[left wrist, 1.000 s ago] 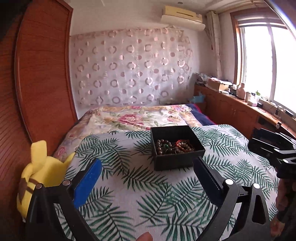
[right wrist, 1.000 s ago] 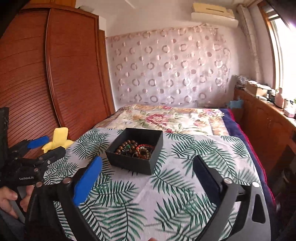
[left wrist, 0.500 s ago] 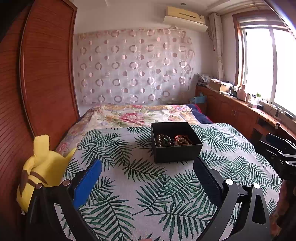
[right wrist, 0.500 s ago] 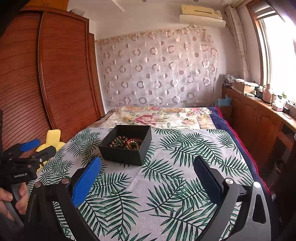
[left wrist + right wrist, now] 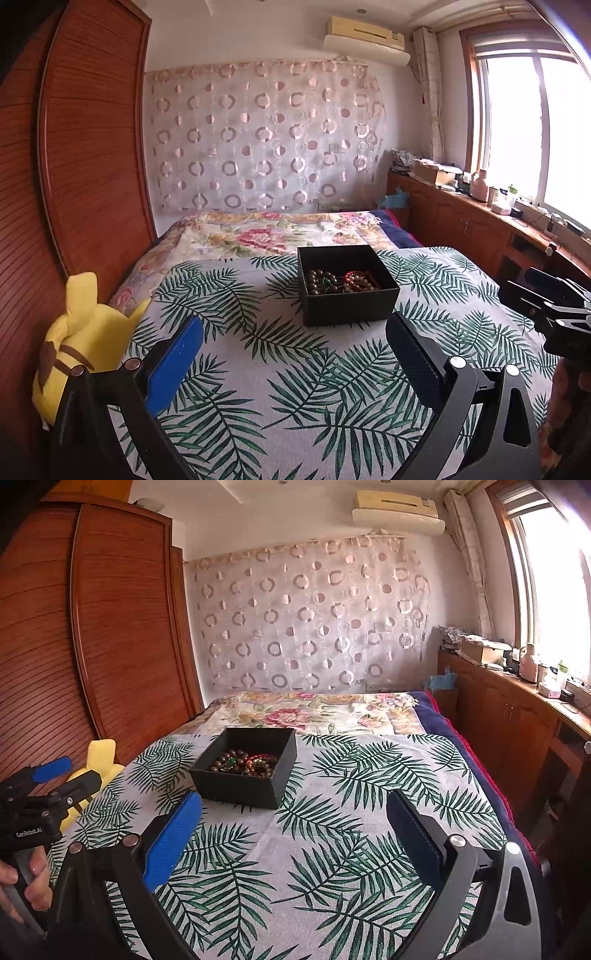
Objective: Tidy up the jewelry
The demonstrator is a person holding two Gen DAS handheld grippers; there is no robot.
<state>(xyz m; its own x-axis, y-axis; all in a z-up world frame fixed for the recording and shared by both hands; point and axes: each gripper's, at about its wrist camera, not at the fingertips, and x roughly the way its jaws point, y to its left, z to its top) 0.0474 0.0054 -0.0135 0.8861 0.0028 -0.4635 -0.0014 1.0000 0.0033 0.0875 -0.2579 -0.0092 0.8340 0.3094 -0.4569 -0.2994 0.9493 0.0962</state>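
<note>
Approach stage, nothing gripped yet. Left tongs and right tongs both spread wide and empty. Square black cardboard box of brown bead bracelets ahead of both, on the palm-leaf-print bed cover. Next, probably: reach forward, descend into box, pinch one strand.

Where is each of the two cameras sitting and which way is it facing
Left wrist view: rides the left gripper, facing along the bed toward the black box of bead bracelets; the right gripper shows at its right edge.
Right wrist view: rides the right gripper, facing the same way; the left gripper and a hand show at its left edge.
Both share the box, leaf-print cloth and yellow plush toy.
</note>
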